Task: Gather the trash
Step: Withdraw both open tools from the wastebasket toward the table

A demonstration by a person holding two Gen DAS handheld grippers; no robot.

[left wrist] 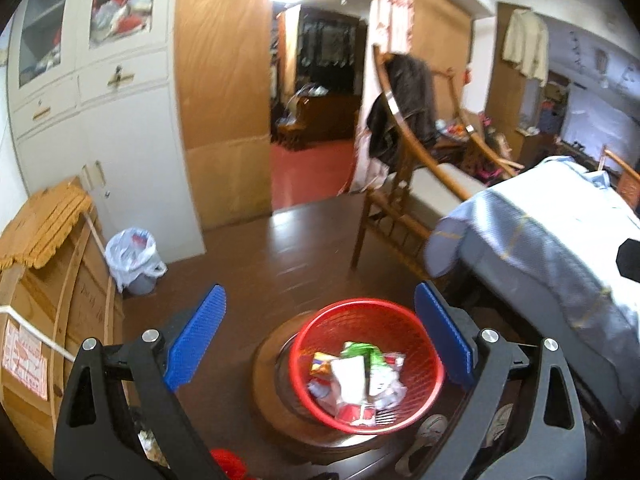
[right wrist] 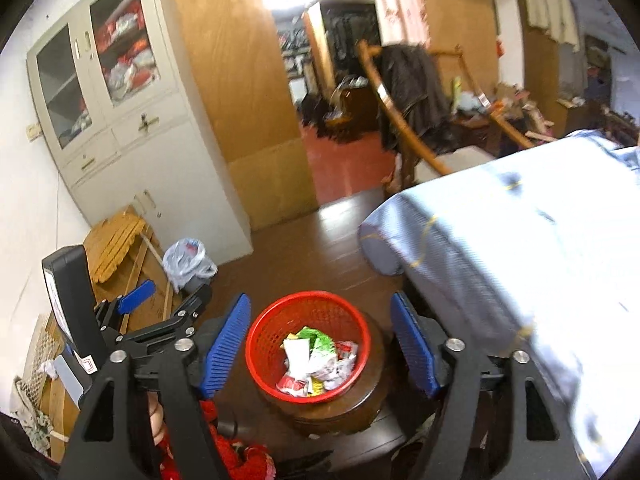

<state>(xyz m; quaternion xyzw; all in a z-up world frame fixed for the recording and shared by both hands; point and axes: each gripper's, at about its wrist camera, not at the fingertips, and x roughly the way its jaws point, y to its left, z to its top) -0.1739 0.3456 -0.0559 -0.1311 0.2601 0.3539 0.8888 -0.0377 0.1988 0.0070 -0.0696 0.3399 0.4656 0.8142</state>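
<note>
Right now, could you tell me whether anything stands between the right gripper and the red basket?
Nothing visible does. The right gripper is open and empty, and the red basket of wrappers sits unobstructed on the round wooden stool below it.

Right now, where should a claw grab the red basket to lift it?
Probably the red basket by its rim, from straight above, one finger inside and one outside. The round mesh wall flares wide, wrappers fill only the bottom, and the rim stands clear of the wooden stool.
</note>
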